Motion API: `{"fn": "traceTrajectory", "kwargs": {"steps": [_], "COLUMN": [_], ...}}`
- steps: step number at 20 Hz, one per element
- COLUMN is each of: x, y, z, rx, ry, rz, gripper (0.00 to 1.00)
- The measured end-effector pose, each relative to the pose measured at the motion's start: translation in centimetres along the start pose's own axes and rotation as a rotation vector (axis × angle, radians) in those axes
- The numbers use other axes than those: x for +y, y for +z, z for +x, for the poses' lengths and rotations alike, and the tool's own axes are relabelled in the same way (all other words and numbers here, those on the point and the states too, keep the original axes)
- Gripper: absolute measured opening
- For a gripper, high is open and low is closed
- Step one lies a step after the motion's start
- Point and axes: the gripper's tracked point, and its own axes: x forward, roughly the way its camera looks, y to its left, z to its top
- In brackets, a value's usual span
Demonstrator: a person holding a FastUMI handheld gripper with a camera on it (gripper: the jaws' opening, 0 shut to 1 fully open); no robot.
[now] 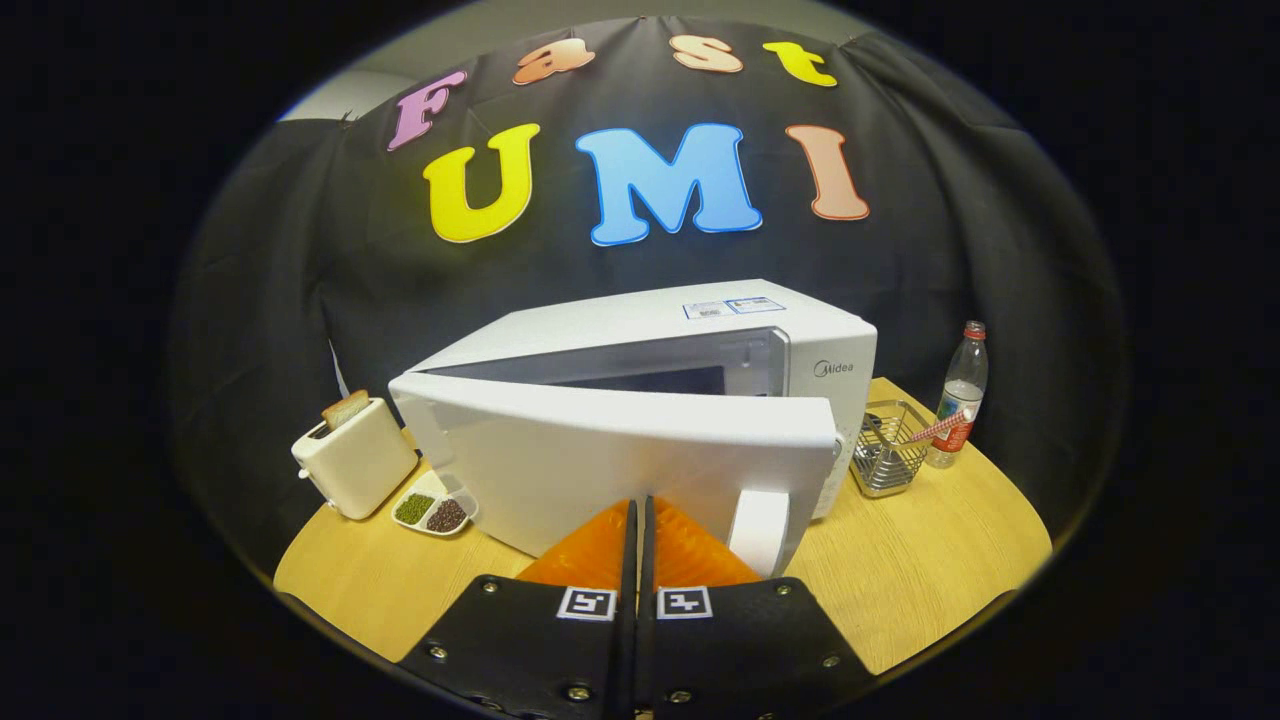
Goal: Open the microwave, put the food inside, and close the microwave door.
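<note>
Claw (637, 510) clenched with nothing between its fingers, tips at the partly open door (620, 455) of the microwave (700, 330) on the counter (920, 570), toaster (355, 455) holding bread (345, 408) to the left

The gripper-mounted camera looks forward along its closed fingers (637, 520), close to the microwave (640, 420), facing its part-open door (600, 460).
</note>
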Motion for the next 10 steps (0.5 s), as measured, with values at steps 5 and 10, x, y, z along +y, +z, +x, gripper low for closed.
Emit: {"fn": "traceTrajectory", "kwargs": {"steps": [5, 10], "x": [-0.9, -1.1], "y": [1.4, 2.2], "z": [2.7, 4.8], "rx": [-0.009, -0.021], "ry": [-0.013, -0.024], "rz": [-0.003, 0.004], "gripper": [0.01, 0.01]}}
